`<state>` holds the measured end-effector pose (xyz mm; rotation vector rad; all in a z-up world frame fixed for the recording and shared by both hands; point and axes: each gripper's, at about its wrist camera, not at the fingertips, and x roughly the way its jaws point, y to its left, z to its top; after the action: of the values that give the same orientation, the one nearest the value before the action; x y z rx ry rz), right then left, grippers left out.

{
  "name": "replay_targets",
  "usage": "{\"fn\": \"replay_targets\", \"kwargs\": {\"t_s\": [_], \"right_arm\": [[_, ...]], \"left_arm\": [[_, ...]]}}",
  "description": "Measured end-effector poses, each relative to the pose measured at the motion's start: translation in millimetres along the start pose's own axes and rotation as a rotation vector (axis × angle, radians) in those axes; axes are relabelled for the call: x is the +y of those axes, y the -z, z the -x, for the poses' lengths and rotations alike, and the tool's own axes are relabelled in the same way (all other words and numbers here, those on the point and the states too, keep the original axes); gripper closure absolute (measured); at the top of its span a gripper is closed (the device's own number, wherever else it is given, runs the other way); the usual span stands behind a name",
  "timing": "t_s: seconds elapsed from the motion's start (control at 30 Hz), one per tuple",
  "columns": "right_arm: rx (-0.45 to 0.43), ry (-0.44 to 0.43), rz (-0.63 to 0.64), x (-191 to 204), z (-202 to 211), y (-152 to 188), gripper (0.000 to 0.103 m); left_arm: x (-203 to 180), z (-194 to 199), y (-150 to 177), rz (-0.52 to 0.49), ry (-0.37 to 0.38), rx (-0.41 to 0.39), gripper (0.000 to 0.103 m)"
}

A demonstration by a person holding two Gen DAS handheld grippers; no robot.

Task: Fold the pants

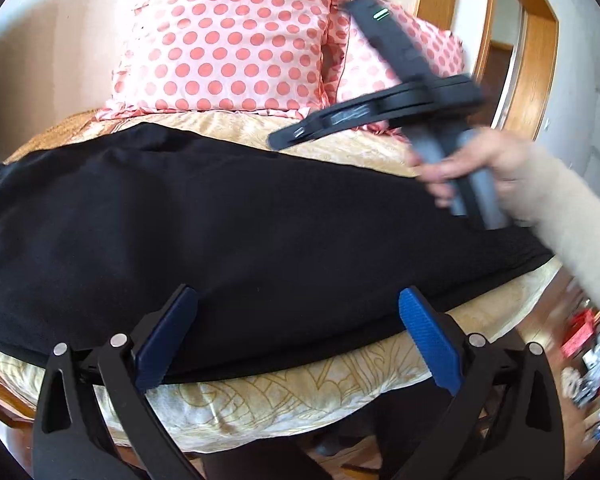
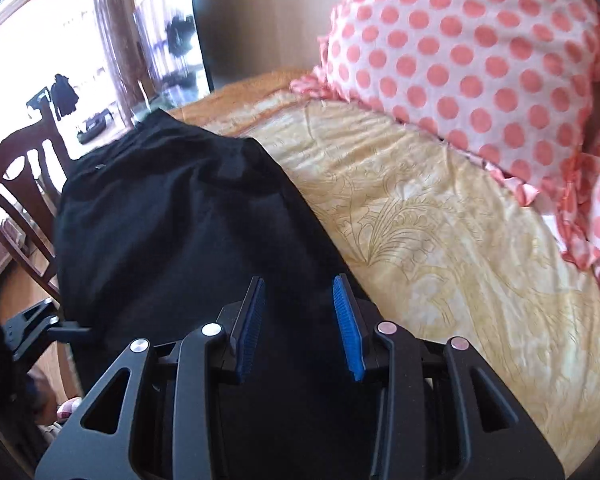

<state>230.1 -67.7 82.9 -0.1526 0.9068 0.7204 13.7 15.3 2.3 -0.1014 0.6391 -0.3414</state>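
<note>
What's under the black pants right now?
The black pants lie flat on the yellow patterned bedspread, which shows along both long edges. Whatever sits beneath the middle of the fabric is covered. One end hangs off the bed near a wooden chair.

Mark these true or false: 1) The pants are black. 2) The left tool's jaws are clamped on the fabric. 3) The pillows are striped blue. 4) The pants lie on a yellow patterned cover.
1) True: the pants are black.
2) False: the left tool stands wide open over the fabric.
3) False: the pillows are white with pink dots.
4) True: the pants rest on the yellow patterned cover.
</note>
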Motion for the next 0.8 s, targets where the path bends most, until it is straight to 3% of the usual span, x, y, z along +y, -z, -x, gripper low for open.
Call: {"fn": "replay_targets", "kwargs": {"t_s": [0.23,0.33,0.37,0.4,0.47,0.6,0.73,0.77,0.8], "right_arm": [[0.058,-0.015,0.009,-8.6,-18.6,3.5,0.067],[0.047,-0.023,0.018,-5.8,-18.6,8.0,0.079],[0.044,-0.026,0.018,-5.5,-17.5,9.0,0.094],[0.041,-0.010,0.026,-4.5,-16.8,9.4,0.100],[0.022,0.040,0.065,0.4,-14.7,9.7,0.102],[-0.030,0.132,0.078,-0.7,-13.9,2.9,0.102],[0.004,0.173,0.132,5.2,-23.7,5.6,0.101],[0.010,0.184,0.123,4.1,-21.7,6.3,0.096],[0.018,0.202,0.110,2.2,-19.3,7.2,0.082]], "left_arm": [[3.4,2.6,2.0,-0.005,0.034,-0.013,0.002],[2.9,2.4,2.4,-0.013,0.034,-0.015,0.002],[3.2,1.9,1.7,-0.014,0.034,-0.016,0.002],[3.2,1.7,1.4,-0.013,0.034,-0.016,0.002],[3.3,2.5,2.2,-0.013,0.035,-0.015,0.002],[2.8,1.6,1.9,-0.011,0.033,-0.013,0.002],[-0.2,1.1,2.8,-0.027,0.018,-0.011,0.002],[-0.9,0.8,2.5,-0.033,0.013,-0.011,0.002],[-3.0,0.3,3.2,-0.047,0.003,-0.009,0.002]]}}
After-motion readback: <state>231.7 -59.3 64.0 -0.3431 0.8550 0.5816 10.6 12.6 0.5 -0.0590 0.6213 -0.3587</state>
